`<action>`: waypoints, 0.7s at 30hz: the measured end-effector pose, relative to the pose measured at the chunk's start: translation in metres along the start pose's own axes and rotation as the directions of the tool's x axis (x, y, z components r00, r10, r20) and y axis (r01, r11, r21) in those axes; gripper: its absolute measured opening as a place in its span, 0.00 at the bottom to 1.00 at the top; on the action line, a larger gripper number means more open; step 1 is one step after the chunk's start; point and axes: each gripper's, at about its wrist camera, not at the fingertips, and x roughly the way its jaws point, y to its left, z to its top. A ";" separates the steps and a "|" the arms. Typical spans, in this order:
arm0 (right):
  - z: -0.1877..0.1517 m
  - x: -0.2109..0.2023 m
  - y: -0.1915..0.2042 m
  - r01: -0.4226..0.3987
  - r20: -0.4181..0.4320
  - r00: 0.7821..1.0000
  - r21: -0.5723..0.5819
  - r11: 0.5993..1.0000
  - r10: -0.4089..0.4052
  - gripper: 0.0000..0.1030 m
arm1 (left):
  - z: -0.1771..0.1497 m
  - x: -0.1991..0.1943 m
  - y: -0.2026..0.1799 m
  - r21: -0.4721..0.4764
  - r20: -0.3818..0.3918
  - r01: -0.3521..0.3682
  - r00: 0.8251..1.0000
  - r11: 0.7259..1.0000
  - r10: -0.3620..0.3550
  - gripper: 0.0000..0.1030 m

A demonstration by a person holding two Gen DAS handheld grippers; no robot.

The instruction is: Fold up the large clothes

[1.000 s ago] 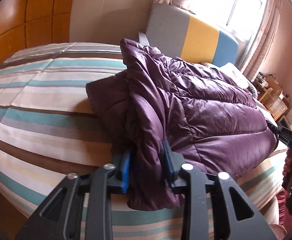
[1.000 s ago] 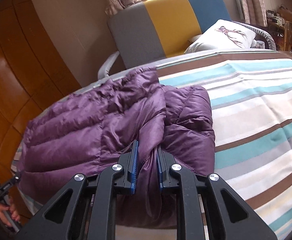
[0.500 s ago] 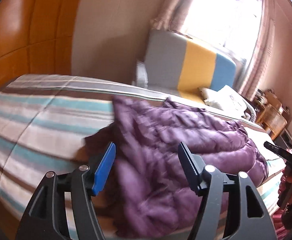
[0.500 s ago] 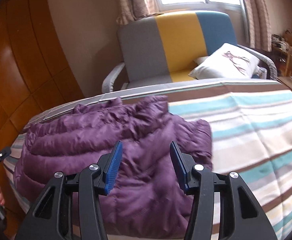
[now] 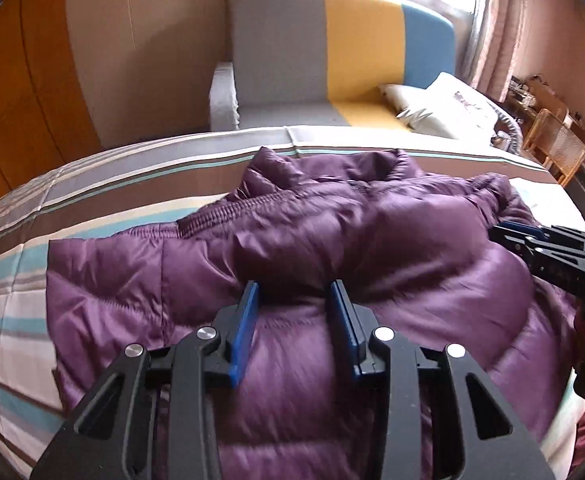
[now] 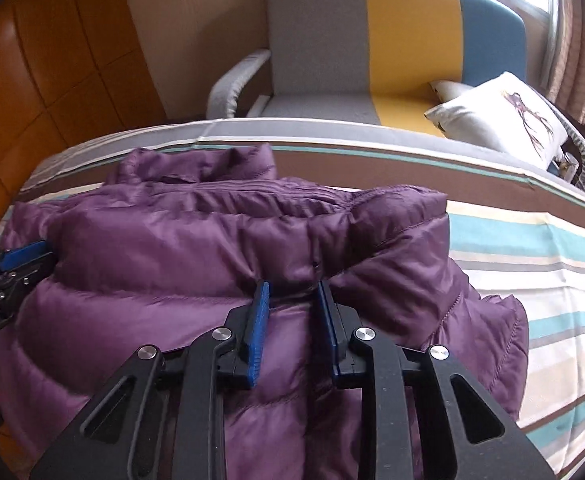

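Jaws, both grippers: just closing; left gripper [image 5: 294, 294] and right gripper [image 6: 290, 292] each pinch a puffy ridge of purple down jacket [image 6: 220, 248] on striped bed [image 6: 532, 248], likely for next fold.

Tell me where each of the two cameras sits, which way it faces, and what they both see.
Left wrist: on the left gripper, looking down its blue fingers over the purple puffer jacket on the striped bed; the right gripper enters at right.
Right wrist: on the right gripper, same direction; the left gripper enters at left.
Shared: jacket, bed, the grey-yellow-blue sofa and its white pillow.
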 end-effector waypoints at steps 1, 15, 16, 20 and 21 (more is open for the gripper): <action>0.000 0.004 -0.005 0.005 0.001 1.000 0.017 1.000 -0.005 0.24 | 0.002 0.004 0.000 -0.011 0.000 -0.002 1.000 1.000 0.002 0.37; -0.006 0.034 -0.016 0.047 0.070 0.996 0.099 0.994 -0.054 0.24 | 0.002 0.050 0.008 -0.060 0.023 0.026 0.999 0.998 -0.025 0.37; -0.006 0.034 -0.015 0.049 0.072 0.996 0.097 0.994 -0.057 0.24 | 0.002 0.050 0.008 -0.061 0.024 0.025 0.999 0.998 -0.023 0.37; -0.009 0.033 -0.013 0.059 0.083 0.994 0.091 0.994 -0.066 0.24 | 0.001 0.036 0.003 -0.062 0.039 -0.018 0.999 0.998 0.020 0.52; -0.009 0.033 -0.012 0.061 0.084 0.994 0.090 0.994 -0.069 0.24 | 0.001 0.028 0.001 -0.068 0.052 -0.019 0.998 0.997 0.022 0.64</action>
